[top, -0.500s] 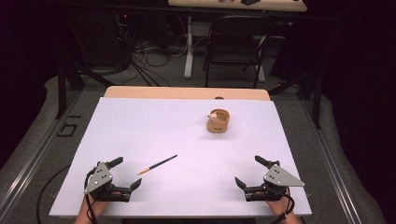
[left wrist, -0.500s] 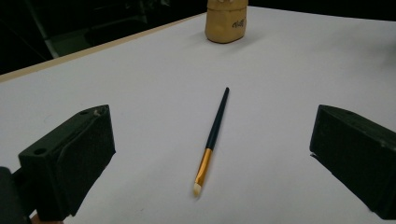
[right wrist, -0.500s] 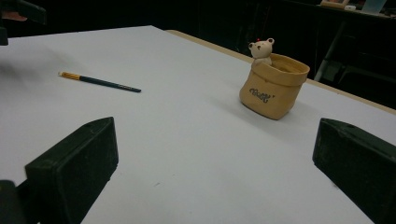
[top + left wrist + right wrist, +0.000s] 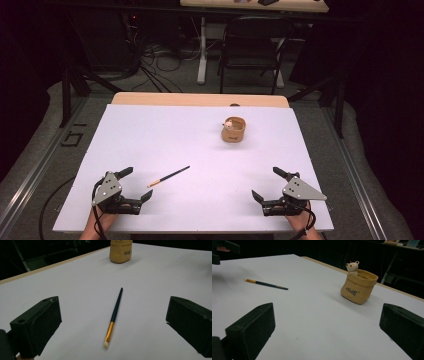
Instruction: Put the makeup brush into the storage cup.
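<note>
Pouch (image 4: 359, 286) (small dark script, unreadable), brush (image 4: 114, 315) unmarked

The brush (image 4: 115, 311) has a dark teal handle, gold ferrule and white tip. The tan pouch (image 4: 359, 287) bears dark lettering and a cream bear. The desk (image 4: 200, 145) is white.

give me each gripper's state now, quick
Left gripper: open, holding nothing, the brush lies on the table just ahead of it.
Right gripper: open, holding nothing.

White table (image 4: 165, 130): brush (image 4: 169, 176), pouch (image 4: 233, 131)
</note>
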Motion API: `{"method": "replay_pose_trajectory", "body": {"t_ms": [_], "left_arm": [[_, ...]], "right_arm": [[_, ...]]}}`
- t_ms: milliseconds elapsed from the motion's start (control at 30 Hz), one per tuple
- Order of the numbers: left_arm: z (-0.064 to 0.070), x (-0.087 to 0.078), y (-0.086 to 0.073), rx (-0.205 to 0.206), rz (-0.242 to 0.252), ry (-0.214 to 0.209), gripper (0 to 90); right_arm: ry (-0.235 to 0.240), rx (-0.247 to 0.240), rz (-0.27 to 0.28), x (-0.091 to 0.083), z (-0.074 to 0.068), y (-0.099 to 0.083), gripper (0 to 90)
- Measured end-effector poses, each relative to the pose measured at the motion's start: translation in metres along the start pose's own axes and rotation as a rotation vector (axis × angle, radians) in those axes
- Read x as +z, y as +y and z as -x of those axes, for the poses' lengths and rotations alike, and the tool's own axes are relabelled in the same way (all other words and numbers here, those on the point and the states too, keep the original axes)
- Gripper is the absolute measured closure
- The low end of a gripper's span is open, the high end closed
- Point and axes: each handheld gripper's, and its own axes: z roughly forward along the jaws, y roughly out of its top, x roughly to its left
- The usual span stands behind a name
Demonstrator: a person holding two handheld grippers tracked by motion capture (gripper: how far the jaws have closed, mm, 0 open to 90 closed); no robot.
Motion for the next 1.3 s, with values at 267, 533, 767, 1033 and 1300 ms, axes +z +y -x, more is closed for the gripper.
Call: {"method": "replay_pose_trajectory", "body": {"t_ms": [267,533,767,1033,1300], "left_arm": [[-0.003,0.004,0.003,0.003,-0.007,-0.002,0.0],[-0.006,0.006,0.008,0.003,-0.005,-0.002,0.1],[-0.008,0.01,0.012,0.0,-0.022,-0.019,0.1],[-0.015,0.016,0.02,0.002,-0.046,-0.038,0.1],[-0.017,0.016,0.034,0.009,-0.08,0.002,0.2]], "right_arm": [[-0.004,0.005,0.001,-0.001,0.001,0.0,0.0],[-0.007,0.005,0.007,-0.001,0.001,0.0,0.0],[-0.001,0.004,-0.011,-0.002,0.001,0.0,0.0],[-0.004,0.007,-0.003,-0.001,0.0,0.0,0.0],[-0.007,0.013,-0.001,-0.003,0.001,0.0,0.0]]}}
